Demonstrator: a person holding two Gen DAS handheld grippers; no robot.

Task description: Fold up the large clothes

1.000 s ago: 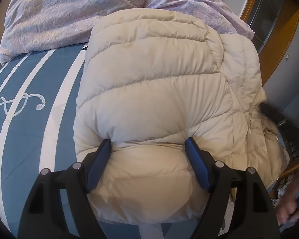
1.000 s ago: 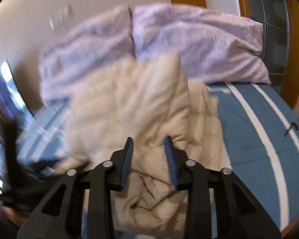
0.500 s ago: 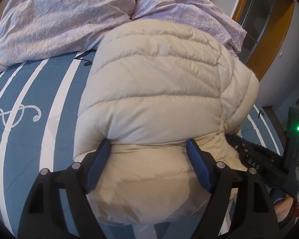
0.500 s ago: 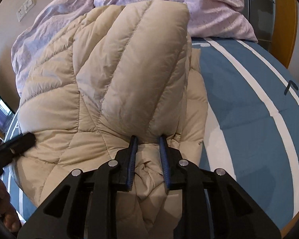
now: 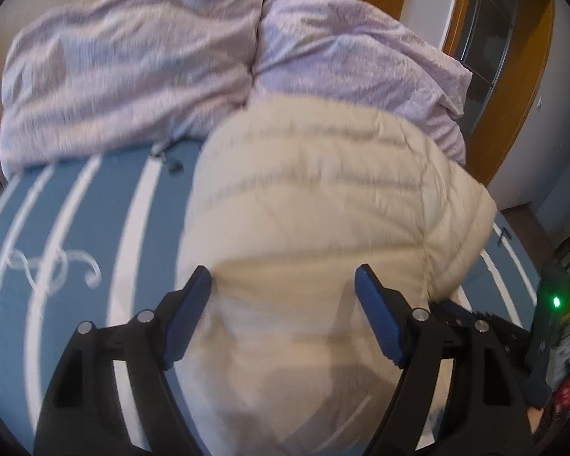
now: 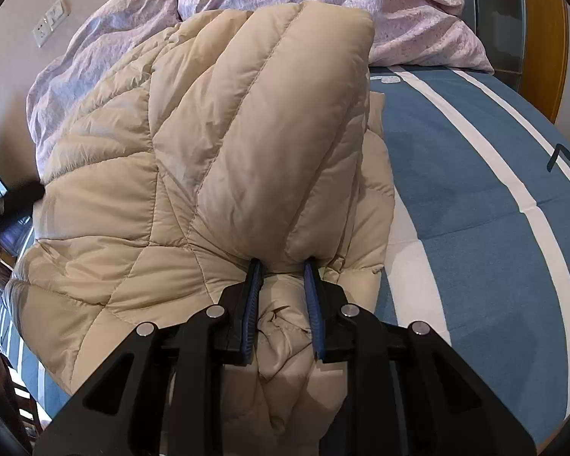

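I keep the R gripper (image 6: 283,262) pinched on the down jacket's (image 6: 216,144) bunched hem at the bed's (image 6: 475,190) near edge for control; L gripper (image 5: 283,277) spread wide, gripping nothing, straddling the fold.

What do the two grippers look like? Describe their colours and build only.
Both the left gripper and right gripper are matte black frames with triangular cut-outs, silver round screw heads and two flat blue finger pads. No cables or markings show.
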